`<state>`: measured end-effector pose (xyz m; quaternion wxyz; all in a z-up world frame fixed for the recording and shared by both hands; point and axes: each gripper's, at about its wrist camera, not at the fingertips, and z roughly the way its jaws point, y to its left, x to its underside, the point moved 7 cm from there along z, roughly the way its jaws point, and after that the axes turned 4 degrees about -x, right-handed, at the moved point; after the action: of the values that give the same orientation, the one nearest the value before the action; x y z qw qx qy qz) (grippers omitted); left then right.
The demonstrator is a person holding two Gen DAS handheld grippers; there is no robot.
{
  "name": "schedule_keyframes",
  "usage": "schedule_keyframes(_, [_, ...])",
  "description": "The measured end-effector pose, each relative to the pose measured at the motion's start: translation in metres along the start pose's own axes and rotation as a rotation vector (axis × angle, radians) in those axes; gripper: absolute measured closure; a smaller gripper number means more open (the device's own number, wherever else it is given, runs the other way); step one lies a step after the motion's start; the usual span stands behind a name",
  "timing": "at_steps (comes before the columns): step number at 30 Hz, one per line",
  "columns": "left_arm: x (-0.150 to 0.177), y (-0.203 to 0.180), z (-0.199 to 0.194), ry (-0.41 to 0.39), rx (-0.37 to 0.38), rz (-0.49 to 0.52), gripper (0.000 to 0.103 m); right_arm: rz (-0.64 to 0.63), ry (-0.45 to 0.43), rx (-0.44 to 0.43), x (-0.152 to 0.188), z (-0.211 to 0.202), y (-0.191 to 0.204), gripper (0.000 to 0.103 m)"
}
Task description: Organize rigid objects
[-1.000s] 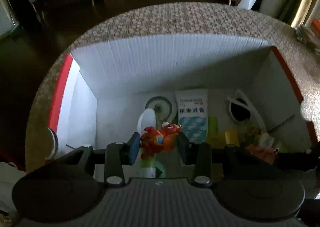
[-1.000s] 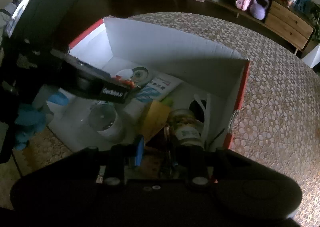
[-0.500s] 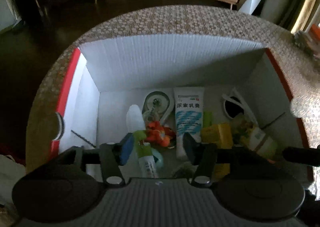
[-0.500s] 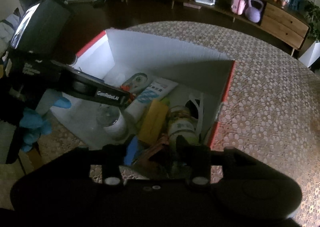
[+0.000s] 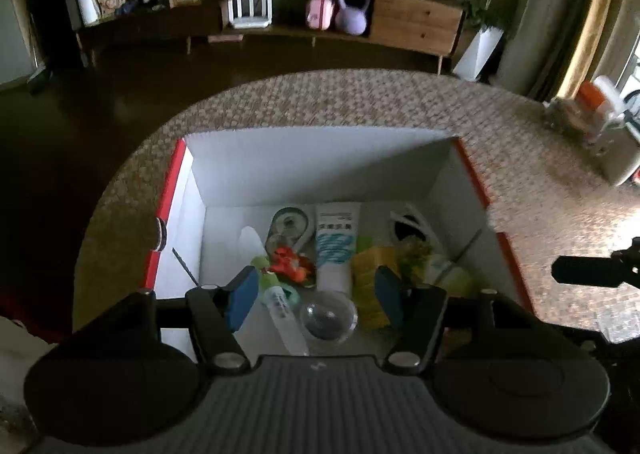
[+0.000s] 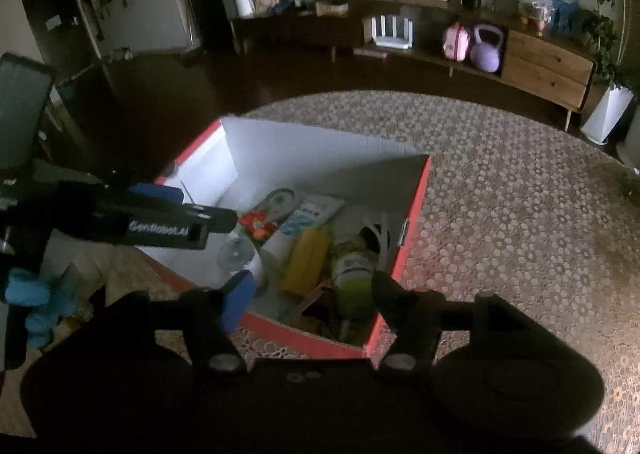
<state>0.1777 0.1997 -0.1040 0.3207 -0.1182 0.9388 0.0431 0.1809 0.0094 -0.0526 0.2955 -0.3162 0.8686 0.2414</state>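
A red-edged white box point(image 5: 312, 157) sits on the patterned table and holds several objects. A red-orange toy figure point(image 5: 290, 268) lies in it beside a white-blue tube point(image 5: 334, 244), a yellow box point(image 5: 372, 274), a clear round glass point(image 5: 328, 318) and a green-capped bottle point(image 5: 280, 302). My left gripper point(image 5: 314, 300) is open and empty above the box's near side. My right gripper point(image 6: 310, 294) is open and empty above the box's near corner point(image 6: 360, 350). The toy also shows in the right wrist view point(image 6: 258, 223), past the left gripper's finger point(image 6: 160, 228).
The patterned table point(image 6: 520, 234) stretches right of the box. A jar with a green label point(image 6: 354, 274) and white sunglasses point(image 5: 408, 221) lie at the box's right side. A sideboard with a purple kettlebell point(image 5: 352, 11) stands across the dark floor.
My left gripper opened and let the red-orange toy drop into the box, then rose back. My right gripper also opened and pulled up and away from the box.
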Motion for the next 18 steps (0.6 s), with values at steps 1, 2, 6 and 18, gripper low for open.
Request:
schedule_keyframes(1, [0.001,-0.001,-0.005,-0.009,0.002,0.003,0.039,0.001,-0.009,-0.001,0.000,-0.005,0.001,0.034])
schedule_keyframes(2, [0.002,-0.003,-0.010,-0.019,0.000,0.006,0.039,0.001,-0.016,-0.001,0.000,-0.008,0.002,0.032])
schedule_keyframes(6, [0.003,-0.007,-0.032,-0.069,-0.001,0.010,0.034,-0.001,-0.055,-0.013,-0.001,-0.025,0.007,0.022])
schedule_keyframes(18, [0.021,-0.021,-0.074,-0.159,0.000,0.007,0.016,-0.004,-0.166,-0.057,0.006,-0.062,0.008,0.002])
